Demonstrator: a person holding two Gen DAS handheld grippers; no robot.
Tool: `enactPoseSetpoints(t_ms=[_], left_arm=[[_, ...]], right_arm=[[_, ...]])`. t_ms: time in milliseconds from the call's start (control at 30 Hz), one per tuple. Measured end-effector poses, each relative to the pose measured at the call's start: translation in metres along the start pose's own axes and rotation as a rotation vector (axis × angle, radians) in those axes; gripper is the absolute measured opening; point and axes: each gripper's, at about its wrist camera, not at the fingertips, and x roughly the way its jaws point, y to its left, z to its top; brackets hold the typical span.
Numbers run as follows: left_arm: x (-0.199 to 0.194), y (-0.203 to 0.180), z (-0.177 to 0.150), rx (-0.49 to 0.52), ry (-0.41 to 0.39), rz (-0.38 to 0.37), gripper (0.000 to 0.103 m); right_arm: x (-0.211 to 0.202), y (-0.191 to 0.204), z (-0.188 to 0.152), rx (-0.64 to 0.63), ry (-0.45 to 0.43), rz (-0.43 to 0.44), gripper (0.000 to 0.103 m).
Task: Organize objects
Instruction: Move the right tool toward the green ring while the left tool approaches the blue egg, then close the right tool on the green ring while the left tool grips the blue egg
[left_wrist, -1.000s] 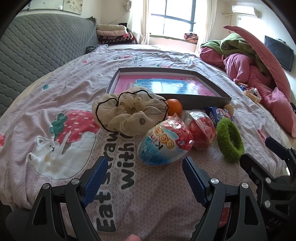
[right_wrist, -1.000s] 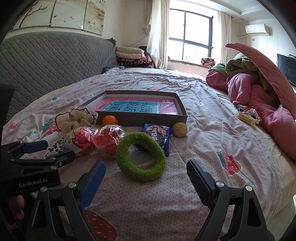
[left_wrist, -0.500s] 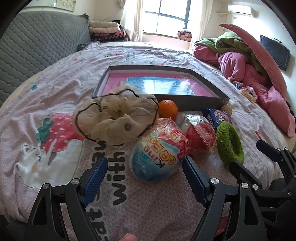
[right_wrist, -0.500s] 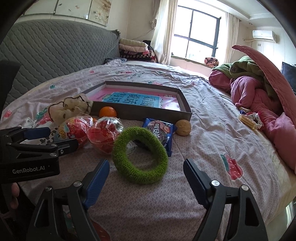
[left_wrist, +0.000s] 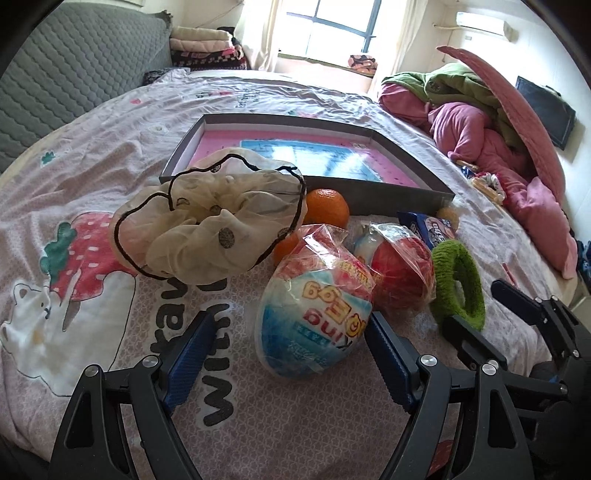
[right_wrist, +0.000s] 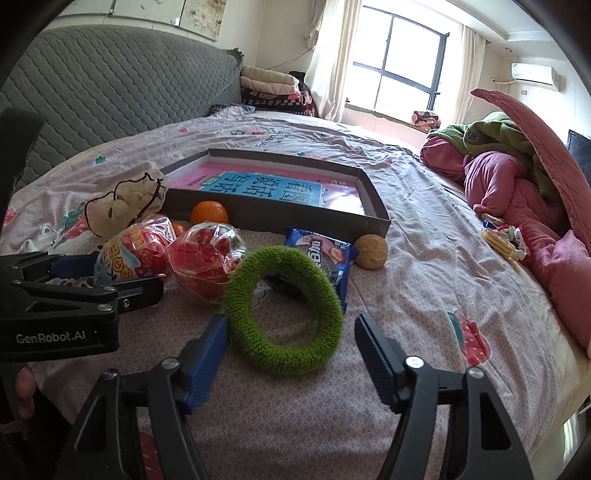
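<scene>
Sunlight is pouring through the far window onto a bedspread (left_wrist: 110, 155) printed with strawberries and lettering, and everything is lying on it in a tight cluster. Left gripper (left_wrist: 286, 352) is sitting wide open, blue pads splayed either side of the wrapped toy egg (left_wrist: 314, 314), the right pad just about touching its wrapper; the egg is lying on its side, long axis running near-left to far-right, twisted wrapper end pointing away toward the shallow box (left_wrist: 369, 199). Right gripper (right_wrist: 291, 354) is also gaping wide, its fingers flanking the near edge of the green fuzzy ring (right_wrist: 283, 308), which is tilting up, propped at its far side, its opening facing the camera. From the left wrist view, that ring (left_wrist: 458, 284) is showing edge-on and narrow, and the right gripper (left_wrist: 476, 325) is poking in at the lower right corner. Left view is giving the full cream organza scrunchie (left_wrist: 210, 225) leaning against the box wall, with an orange (left_wrist: 327, 208) just behind it; a second orange is mostly hidden under it. Right view alone is showing the walnut (right_wrist: 371, 252) whole, right beside the box corner, and most of the blue cookie packet (right_wrist: 325, 254), partly covered by the ring. A red wrapped ball (right_wrist: 205, 258) is sitting between egg and ring. Something dark under the ring is too hidden to name.
</scene>
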Motion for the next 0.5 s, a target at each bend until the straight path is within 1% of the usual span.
enactPoseSetpoints(t_ms=[133, 200, 300, 333, 500], left_arm=[[0.0, 0.0, 0.001, -0.008, -0.003, -0.02, 0.083], [-0.001, -0.001, 0.0, -0.005, -0.011, -0.016, 0.081], [-0.001, -0.002, 0.0, -0.004, -0.006, -0.039, 0.07], [-0.001, -0.001, 0.0, -0.004, 0.0, -0.047, 0.062], [0.0, 0.0, -0.001, -0.002, 0.009, -0.062, 0.061]], right_arm=[[0.005, 0.004, 0.001, -0.019, 0.008, -0.006, 0.06], [0.006, 0.007, 0.001, -0.029, 0.009, -0.01, 0.055], [0.009, 0.01, 0.001, -0.043, 0.014, -0.011, 0.053], [0.011, 0.011, 0.002, -0.05, 0.019, -0.011, 0.053], [0.022, 0.017, 0.004, -0.1, 0.05, -0.039, 0.053]])
